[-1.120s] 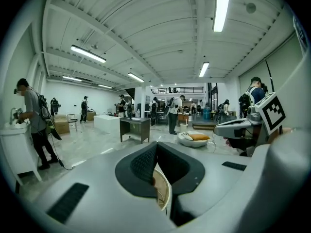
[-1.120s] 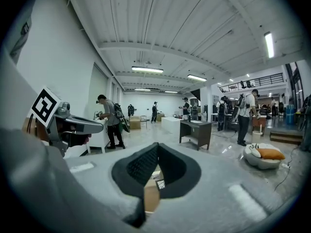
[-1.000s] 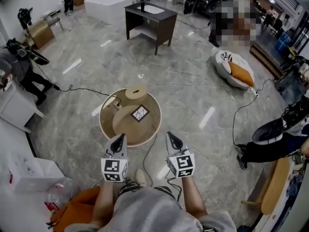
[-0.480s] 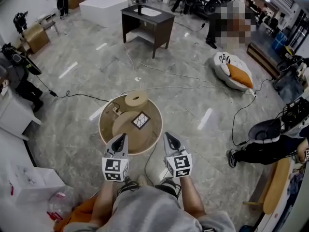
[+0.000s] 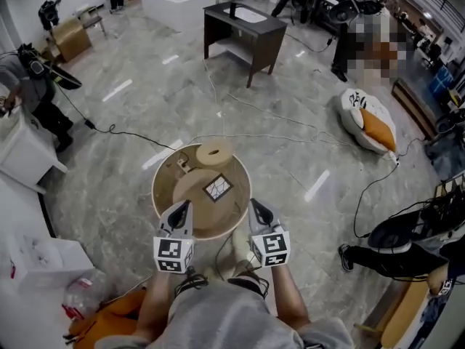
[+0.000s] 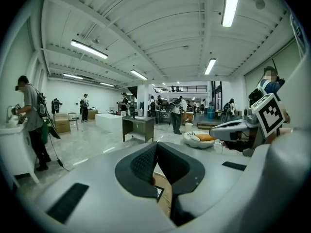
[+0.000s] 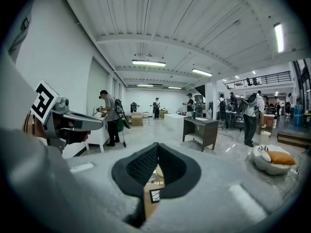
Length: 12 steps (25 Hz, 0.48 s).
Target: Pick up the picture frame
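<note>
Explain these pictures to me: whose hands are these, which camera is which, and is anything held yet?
There is no robot arm: a person holds a two-jaw tool in each hand. The downward picture comes from a camera on the person's head; it shows the left gripper and the right gripper, each with a marker cube, pointing toward a round wooden table. The other two pictures come from cameras riding on each gripper, looking along its jaws. On the table lie a small picture frame and a pale wooden ring. Both pairs of jaws are together and hold nothing; the frame is not yet picked up.
</note>
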Motion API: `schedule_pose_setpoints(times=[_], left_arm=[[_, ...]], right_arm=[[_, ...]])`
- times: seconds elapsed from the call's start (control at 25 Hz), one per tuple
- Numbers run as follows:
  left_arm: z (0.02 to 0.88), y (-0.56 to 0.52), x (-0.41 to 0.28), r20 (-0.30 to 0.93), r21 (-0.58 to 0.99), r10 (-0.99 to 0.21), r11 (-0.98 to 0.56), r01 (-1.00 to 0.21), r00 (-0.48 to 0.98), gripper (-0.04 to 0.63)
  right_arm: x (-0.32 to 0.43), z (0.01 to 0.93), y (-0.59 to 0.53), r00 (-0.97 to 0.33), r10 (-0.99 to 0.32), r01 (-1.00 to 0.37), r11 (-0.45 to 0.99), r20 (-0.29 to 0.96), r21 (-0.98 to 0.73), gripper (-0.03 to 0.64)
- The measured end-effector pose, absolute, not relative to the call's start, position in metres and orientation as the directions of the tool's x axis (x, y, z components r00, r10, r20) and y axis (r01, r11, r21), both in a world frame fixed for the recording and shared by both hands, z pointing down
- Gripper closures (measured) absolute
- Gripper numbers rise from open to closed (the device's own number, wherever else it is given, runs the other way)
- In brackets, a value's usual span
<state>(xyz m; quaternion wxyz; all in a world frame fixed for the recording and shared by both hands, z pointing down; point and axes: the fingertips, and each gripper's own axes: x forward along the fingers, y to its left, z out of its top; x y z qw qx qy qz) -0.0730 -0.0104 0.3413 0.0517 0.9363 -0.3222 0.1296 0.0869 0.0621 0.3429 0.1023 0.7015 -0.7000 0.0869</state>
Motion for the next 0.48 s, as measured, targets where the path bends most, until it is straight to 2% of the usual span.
schedule_pose_setpoints(times=[0.2,0.48], left_arm=[[0.345,-0.048,-0.042,0.321,0.04,-0.653,-0.714,-0.699,0.686,0.577],[0.444,-0.104,-0.024,0.406,0.063,-0.703,-0.615,-0.786,0.584,0.577]], right_arm=[[0.127,0.348,0.008,-0.105,-0.941,-0.994,0.11,0.322,-0.002,0.617],[0.157,0.449,-0.076,-0.202,-0.89,-0.979,0.2,0.409,-0.047,0.618]])
